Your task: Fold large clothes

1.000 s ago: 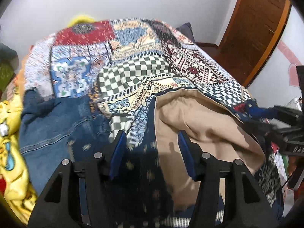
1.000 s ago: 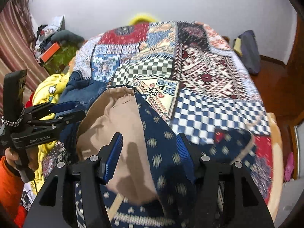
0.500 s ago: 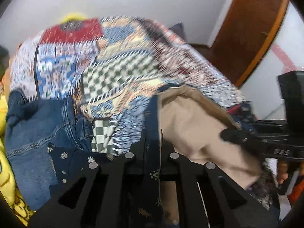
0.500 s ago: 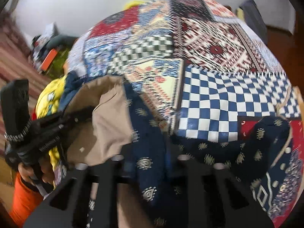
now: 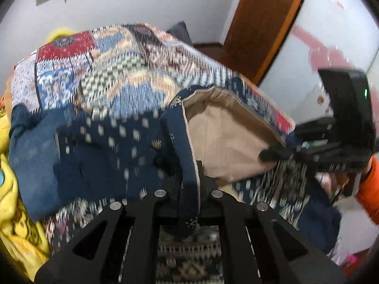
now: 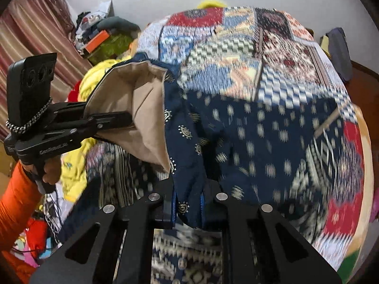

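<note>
- Both tools, open a second ago, now clamp the navy garment point(image 6: 260, 130)'s edge: left tool point(image 5: 189, 203), right tool point(image 6: 189, 203).
- Garment hangs lifted just above the bed point(image 6: 296, 47); the fold can start.

The navy printed garment point(image 6: 248, 127) is soft woven cloth, matt, with a plain beige lining point(image 6: 144, 108) of smooth cotton-like fabric. Beneath it the patchwork bedspread point(image 6: 279, 47) looks like printed matt cloth. Left of the garment lies rougher blue denim point(image 5: 33, 146). The right gripper point(image 6: 188, 209) is matt black plastic with bright metal screw heads. Behind the bedspread, the door point(image 5: 265, 23) is glossy brown wood.
</note>
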A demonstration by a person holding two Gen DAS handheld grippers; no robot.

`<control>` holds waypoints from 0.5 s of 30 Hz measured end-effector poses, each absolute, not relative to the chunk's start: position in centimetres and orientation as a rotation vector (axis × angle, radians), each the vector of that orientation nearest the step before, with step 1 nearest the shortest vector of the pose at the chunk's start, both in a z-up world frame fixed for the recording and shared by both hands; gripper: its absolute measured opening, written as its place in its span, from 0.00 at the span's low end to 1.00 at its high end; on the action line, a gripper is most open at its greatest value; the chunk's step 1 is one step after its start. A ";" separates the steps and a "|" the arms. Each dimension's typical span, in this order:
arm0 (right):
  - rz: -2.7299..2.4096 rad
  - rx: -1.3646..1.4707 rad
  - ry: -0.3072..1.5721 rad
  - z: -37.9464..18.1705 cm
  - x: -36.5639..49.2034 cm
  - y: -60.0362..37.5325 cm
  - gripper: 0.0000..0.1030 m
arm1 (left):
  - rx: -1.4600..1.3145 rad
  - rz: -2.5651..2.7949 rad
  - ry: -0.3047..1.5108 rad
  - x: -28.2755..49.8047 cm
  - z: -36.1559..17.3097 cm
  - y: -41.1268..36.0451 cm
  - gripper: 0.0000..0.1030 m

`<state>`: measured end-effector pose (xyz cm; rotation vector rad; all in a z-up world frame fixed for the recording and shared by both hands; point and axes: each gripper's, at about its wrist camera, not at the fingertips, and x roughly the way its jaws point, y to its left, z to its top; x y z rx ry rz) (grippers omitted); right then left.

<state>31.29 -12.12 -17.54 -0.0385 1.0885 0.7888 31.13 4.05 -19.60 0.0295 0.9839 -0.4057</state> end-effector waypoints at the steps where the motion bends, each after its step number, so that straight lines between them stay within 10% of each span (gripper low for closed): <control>1: 0.777 -0.037 1.104 -18.2 30.9 -12.5 0.12 | 0.041 -0.402 1.000 30.4 -20.3 3.9 0.06; 13: 0.662 -0.078 1.134 -20.9 26.6 -13.7 0.17 | 0.077 -0.320 1.113 24.7 -24.9 4.4 0.16; 15: 0.645 -0.114 1.127 -20.2 26.4 -13.7 0.19 | 0.087 -0.296 1.099 24.0 -24.2 4.9 0.32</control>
